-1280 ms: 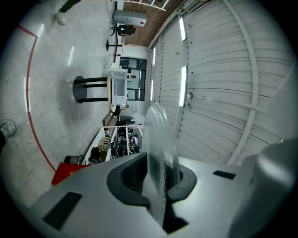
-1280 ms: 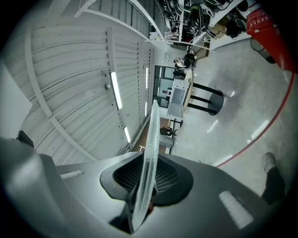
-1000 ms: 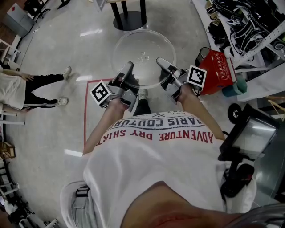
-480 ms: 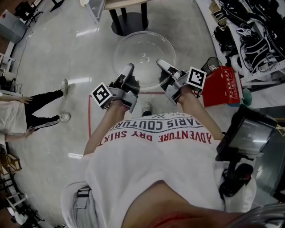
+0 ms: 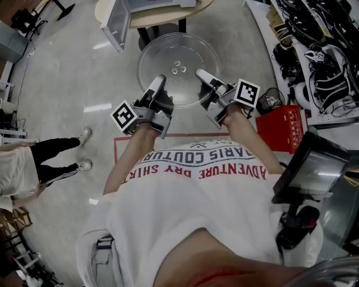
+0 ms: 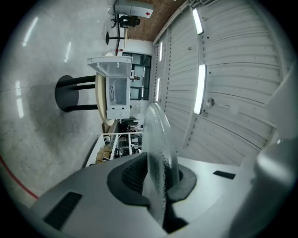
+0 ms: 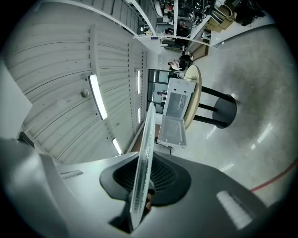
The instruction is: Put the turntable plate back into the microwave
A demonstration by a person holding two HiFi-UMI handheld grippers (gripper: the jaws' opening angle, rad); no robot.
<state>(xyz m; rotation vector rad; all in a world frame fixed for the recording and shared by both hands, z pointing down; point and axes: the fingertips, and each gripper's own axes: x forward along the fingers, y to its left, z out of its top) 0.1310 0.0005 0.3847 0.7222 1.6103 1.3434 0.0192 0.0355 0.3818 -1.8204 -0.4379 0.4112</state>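
The clear glass turntable plate point(image 5: 178, 68) hangs level over the floor, carried between both grippers. My left gripper point(image 5: 157, 88) is shut on its near-left rim and my right gripper point(image 5: 203, 78) is shut on its near-right rim. The left gripper view shows the plate point(image 6: 159, 139) edge-on, clamped between the dark pads of the left gripper point(image 6: 156, 181). It also stands edge-on point(image 7: 145, 148) in the right gripper point(image 7: 141, 188). Ahead, the white microwave point(image 6: 116, 90) sits on a round table point(image 5: 162, 17) with its door point(image 5: 116, 19) swung open; that door point(image 7: 174, 116) shows in the right gripper view too.
The table stands on a black pedestal base point(image 6: 67, 93). A red box point(image 5: 280, 126) and racks of cables point(image 5: 320, 45) line the right side. Another person's legs point(image 5: 50, 160) are at the left. Red tape point(image 5: 168, 136) marks the floor below the grippers.
The view has moved forward with the plate still held in both grippers. The table and the open microwave door have come into sight at the top, and the red box has slid back.
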